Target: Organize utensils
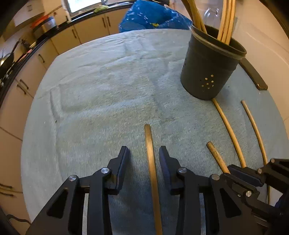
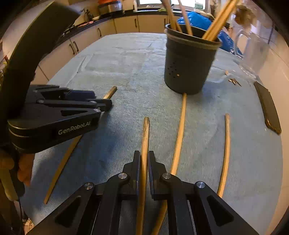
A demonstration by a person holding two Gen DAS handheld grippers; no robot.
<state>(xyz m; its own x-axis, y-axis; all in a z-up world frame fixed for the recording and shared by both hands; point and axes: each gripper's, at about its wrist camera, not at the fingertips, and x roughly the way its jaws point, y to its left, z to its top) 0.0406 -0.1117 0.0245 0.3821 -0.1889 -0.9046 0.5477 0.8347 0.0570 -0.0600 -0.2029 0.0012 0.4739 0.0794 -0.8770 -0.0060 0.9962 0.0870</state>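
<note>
Several wooden utensil handles lie on a light blue towel [image 1: 101, 86]. My left gripper [image 1: 144, 153] is open, its jaws on either side of one wooden handle [image 1: 150, 159] that lies on the towel. My right gripper [image 2: 144, 157] is shut on another wooden handle [image 2: 145, 133]; it also shows at the left wrist view's right edge [image 1: 251, 173]. A dark grey utensil holder [image 1: 209, 66] with several wooden handles standing in it stands at the far right; it also shows in the right wrist view [image 2: 187, 61]. The left gripper shows in the right wrist view [image 2: 106, 105].
Two more handles [image 2: 178, 137] [image 2: 225, 151] lie right of my right gripper. A black phone [image 2: 269, 108] lies near the towel's right edge. A clear jug [image 2: 252, 47] and a blue bag [image 1: 151, 16] are behind the holder. Kitchen cabinets [image 1: 90, 30] line the far side.
</note>
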